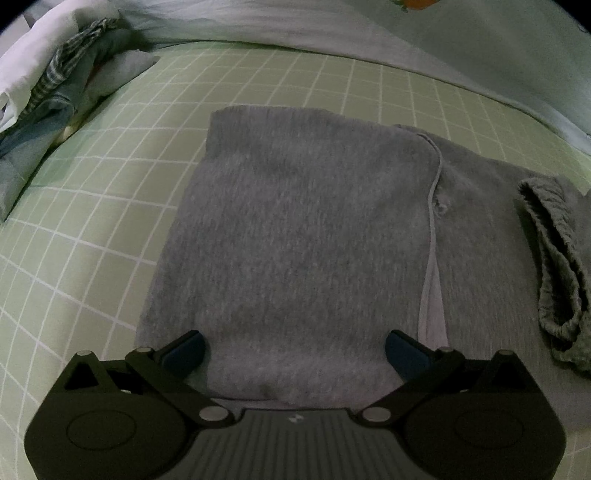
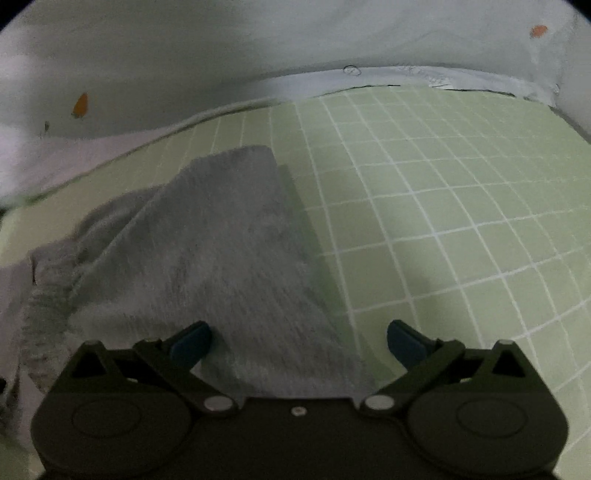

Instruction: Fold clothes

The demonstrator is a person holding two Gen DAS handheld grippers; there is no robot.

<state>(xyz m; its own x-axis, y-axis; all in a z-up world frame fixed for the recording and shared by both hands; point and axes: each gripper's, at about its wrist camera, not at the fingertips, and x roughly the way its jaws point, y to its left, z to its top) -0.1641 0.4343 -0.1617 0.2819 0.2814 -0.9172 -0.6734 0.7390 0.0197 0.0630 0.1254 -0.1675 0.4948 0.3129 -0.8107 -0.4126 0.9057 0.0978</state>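
Observation:
A grey knit garment lies folded flat on the green checked bedsheet. Its ribbed cuff lies at the right. My left gripper is open just above the garment's near edge, with the blue fingertips either side of the fabric and holding nothing. In the right wrist view the same garment shows its right folded part, slightly blurred. My right gripper is open over the garment's near right corner and holds nothing.
A pile of striped and blue-grey clothes lies at the far left. A white duvet with orange prints runs along the back. Green checked sheet spreads to the right of the garment.

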